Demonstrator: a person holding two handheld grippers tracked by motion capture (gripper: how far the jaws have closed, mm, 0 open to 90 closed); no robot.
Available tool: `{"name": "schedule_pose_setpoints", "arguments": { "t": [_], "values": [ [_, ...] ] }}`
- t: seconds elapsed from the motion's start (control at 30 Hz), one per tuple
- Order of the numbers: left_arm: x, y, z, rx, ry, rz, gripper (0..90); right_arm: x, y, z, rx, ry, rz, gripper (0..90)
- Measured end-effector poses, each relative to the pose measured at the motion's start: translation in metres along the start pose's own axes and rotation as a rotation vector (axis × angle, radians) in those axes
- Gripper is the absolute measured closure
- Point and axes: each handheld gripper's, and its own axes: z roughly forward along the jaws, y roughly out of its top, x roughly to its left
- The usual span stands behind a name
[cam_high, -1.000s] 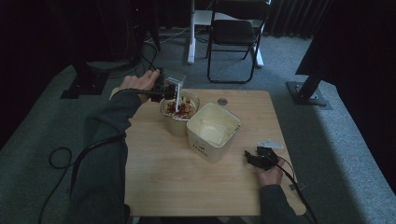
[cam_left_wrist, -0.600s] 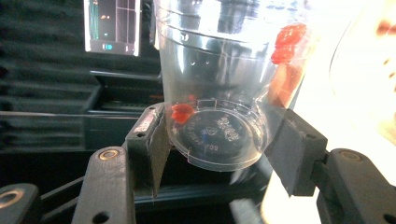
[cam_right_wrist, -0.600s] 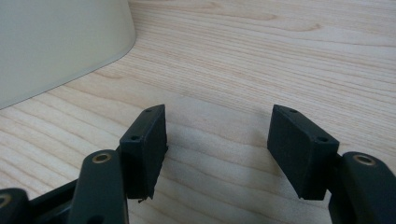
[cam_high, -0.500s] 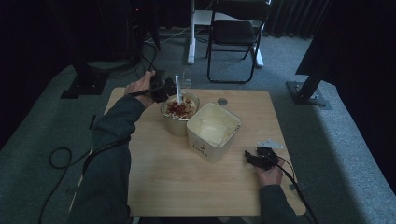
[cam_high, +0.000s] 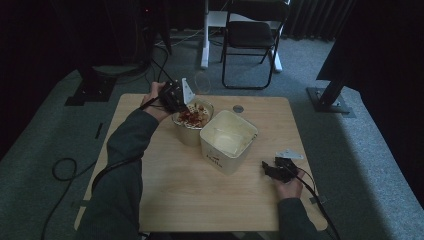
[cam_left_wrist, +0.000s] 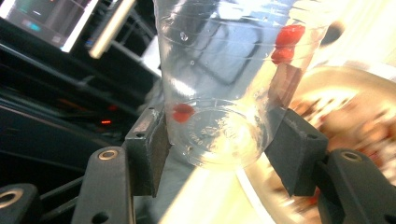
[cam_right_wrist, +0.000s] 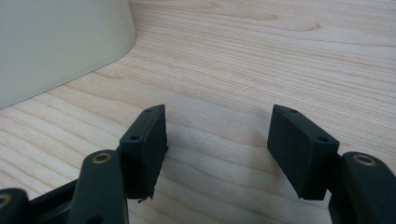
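Note:
My left gripper (cam_high: 175, 96) hangs at the far left rim of a bowl (cam_high: 186, 131) of red and brown snack pieces. It is shut on the base of a clear plastic cup (cam_high: 201, 82). In the left gripper view the pads (cam_left_wrist: 152, 144) press on the cup (cam_left_wrist: 224, 70), which has a few red and brown pieces stuck inside. The bowl (cam_left_wrist: 355, 116) lies blurred behind it. A cream square tub (cam_high: 227, 140) stands right of the bowl. My right gripper (cam_high: 272, 170) rests on the table at the front right, open with only bare wood between its fingers (cam_right_wrist: 144, 140). The tub (cam_right_wrist: 56, 42) is ahead to its left.
The wooden table (cam_high: 190, 200) has free room in front and at the left. A small dark round disc (cam_high: 238, 108) lies near the far edge. A folding chair (cam_high: 252, 35) and stand bases sit on the carpet beyond.
The left gripper has drawn back a little from over the bowl toward the far left, and the cup has come from tipped toward upright. The right gripper has kept still.

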Motion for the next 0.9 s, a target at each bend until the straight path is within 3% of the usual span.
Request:
{"name": "schedule_pose_setpoints", "arguments": {
  "t": [0.07, 0.17, 0.3, 0.43, 0.67, 0.9],
  "values": [
    [0.001, 0.001, -0.001, -0.032, -0.057, -0.065, 42.4, 0.0, 0.0, 0.0, 0.0, 0.001, 0.001, 37.2],
    [-0.001, 0.002, 0.0, -0.046, -0.116, -0.106, 42.3, 0.0, 0.0, 0.0, 0.0, 0.001, 0.001, 37.2],
    [-0.003, 0.006, -0.001, -0.099, -0.186, -0.185, 42.1, 0.0, 0.0, 0.0, 0.0, 0.001, 0.0, 37.2],
    [-0.005, 0.011, -0.001, -0.143, -0.234, -0.24, 41.5, 0.0, 0.0, 0.0, 0.0, 0.002, 0.0, 37.2],
    [-0.013, 0.024, -0.003, -0.219, -0.315, -0.289, 41.6, 0.0, 0.0, 0.0, -0.001, 0.0, 0.0, 37.2],
    [-0.026, 0.039, 0.001, -0.249, -0.369, -0.269, 41.5, 0.0, 0.0, 0.0, -0.001, 0.0, 0.001, 37.2]
  ]
}}
